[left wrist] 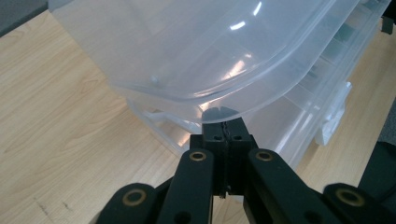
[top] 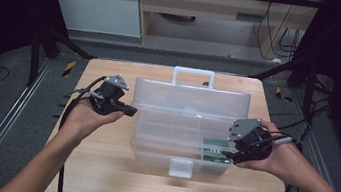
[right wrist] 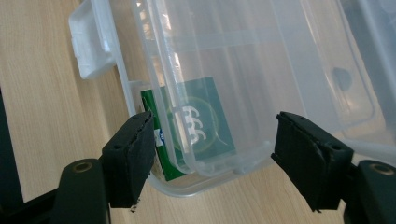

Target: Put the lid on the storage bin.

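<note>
A clear plastic box [top: 173, 137] stands open at the middle of the table [top: 96, 176], lid [top: 191, 99] raised at the far side, latch [top: 181, 167] toward the person.

Left gripper [top: 128, 110]: jaws pressed together, nothing visible between them, tips at the left edge of the lid. In the left gripper view the lid rim [left wrist: 205, 100] lies just above the tips; actual contact cannot be confirmed.

Right gripper [top: 230, 156]: jaws spread wide, straddling the right front corner of the box [right wrist: 187, 186], gripping nothing.

A green pack [right wrist: 196, 126] lies in the right front compartment. It is seen through the inner tray, so its print is blurred; only white curved marks resembling "666" can be made out. The blue label on its edge is unreadable.
</note>
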`<action>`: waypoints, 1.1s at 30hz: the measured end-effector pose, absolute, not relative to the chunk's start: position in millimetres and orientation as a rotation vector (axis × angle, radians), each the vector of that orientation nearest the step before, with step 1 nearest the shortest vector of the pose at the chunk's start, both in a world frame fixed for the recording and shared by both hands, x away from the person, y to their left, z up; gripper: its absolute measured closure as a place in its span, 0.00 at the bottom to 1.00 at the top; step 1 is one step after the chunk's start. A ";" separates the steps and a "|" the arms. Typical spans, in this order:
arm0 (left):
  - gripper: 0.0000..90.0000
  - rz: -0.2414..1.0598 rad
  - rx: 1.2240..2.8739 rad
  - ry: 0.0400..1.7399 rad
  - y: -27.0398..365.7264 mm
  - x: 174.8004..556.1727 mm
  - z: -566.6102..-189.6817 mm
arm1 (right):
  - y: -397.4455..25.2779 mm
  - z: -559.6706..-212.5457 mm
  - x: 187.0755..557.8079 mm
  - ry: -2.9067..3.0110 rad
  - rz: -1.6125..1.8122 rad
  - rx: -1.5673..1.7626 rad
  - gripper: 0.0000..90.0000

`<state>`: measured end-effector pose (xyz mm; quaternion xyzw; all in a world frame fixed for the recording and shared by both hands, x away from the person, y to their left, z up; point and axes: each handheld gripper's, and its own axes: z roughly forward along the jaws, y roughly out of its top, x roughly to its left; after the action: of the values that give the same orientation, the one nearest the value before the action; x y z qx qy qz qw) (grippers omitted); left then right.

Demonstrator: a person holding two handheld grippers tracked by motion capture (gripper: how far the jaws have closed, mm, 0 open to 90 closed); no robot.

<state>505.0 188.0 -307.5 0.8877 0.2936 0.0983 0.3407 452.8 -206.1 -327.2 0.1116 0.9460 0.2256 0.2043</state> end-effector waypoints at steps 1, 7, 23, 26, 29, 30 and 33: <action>1.00 0.254 2.303 0.765 188.6 502.6 -309.6 | -207.6 -327.5 452.0 2.633 0.633 0.315 0.32; 1.00 0.246 2.293 0.761 190.1 496.4 -315.2 | -220.9 -332.3 444.8 2.623 0.678 0.360 0.30; 1.00 0.240 2.295 0.754 191.9 490.2 -324.4 | -250.6 -343.9 440.3 2.613 0.676 0.459 0.32; 1.00 0.240 2.299 0.752 191.9 488.9 -325.3 | -255.4 -346.3 439.8 2.612 0.670 0.478 0.31; 1.00 0.237 2.299 0.751 192.6 488.1 -325.9 | -258.7 -348.8 440.0 2.610 0.668 0.493 0.31; 1.00 0.237 2.297 0.750 192.8 487.9 -326.4 | -260.2 -350.0 440.2 2.607 0.668 0.506 0.31; 1.00 0.232 2.300 0.749 192.8 486.3 -328.6 | -263.8 -352.7 441.2 2.605 0.665 0.523 0.30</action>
<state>486.3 192.8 -328.6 0.8871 0.2891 0.0895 0.3485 441.2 -263.8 -352.7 0.1871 0.9318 0.2381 0.2000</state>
